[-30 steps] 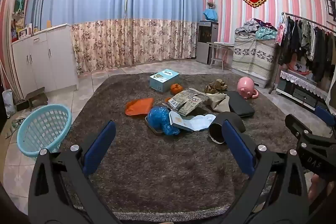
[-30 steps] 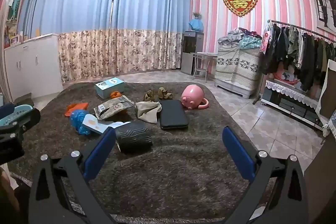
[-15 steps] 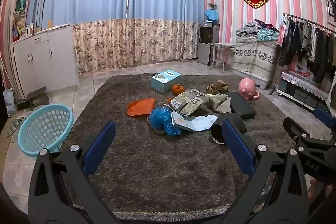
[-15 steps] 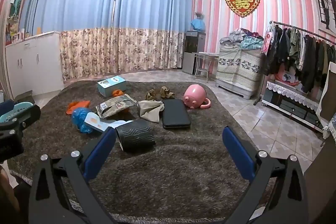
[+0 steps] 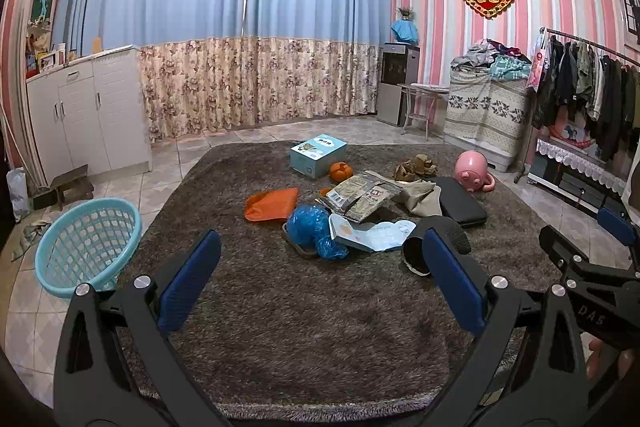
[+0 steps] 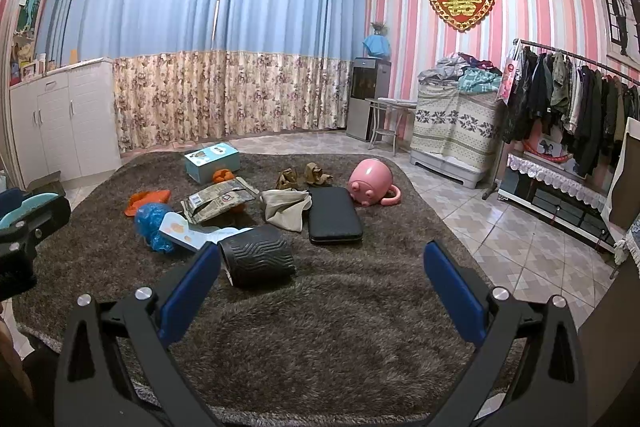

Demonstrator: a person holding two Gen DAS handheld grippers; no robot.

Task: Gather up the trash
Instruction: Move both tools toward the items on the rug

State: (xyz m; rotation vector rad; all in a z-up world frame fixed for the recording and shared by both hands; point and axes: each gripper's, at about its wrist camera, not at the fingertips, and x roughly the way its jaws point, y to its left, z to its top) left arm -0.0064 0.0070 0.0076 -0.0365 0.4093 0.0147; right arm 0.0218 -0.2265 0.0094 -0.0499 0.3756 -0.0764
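Trash heaped mid-rug (image 5: 320, 327): blue bag (image 5: 310, 227), orange bag (image 5: 272, 203), wrappers (image 5: 362, 195). Basket (image 5: 88, 241) waits off rug, left side, likely for drop-off. Left gripper (image 5: 320, 285), right gripper (image 6: 320, 285) held back from heap, fingers wide apart, empty, likely ready for first pick.

The left gripper (image 5: 320, 283) is held level and points forward, its jaws spread wide with nothing between them; its 2 blue pads (image 5: 188, 283) face each other across the gap; the right gripper (image 6: 320, 285) is in the same pose, jaws wide apart and empty, blue pads (image 6: 454, 289) facing inward; in the left wrist view the right gripper shows at the right edge, just beside and level with the left one; a fingertip of the hand (image 5: 606, 363) holding it shows beneath its black body.
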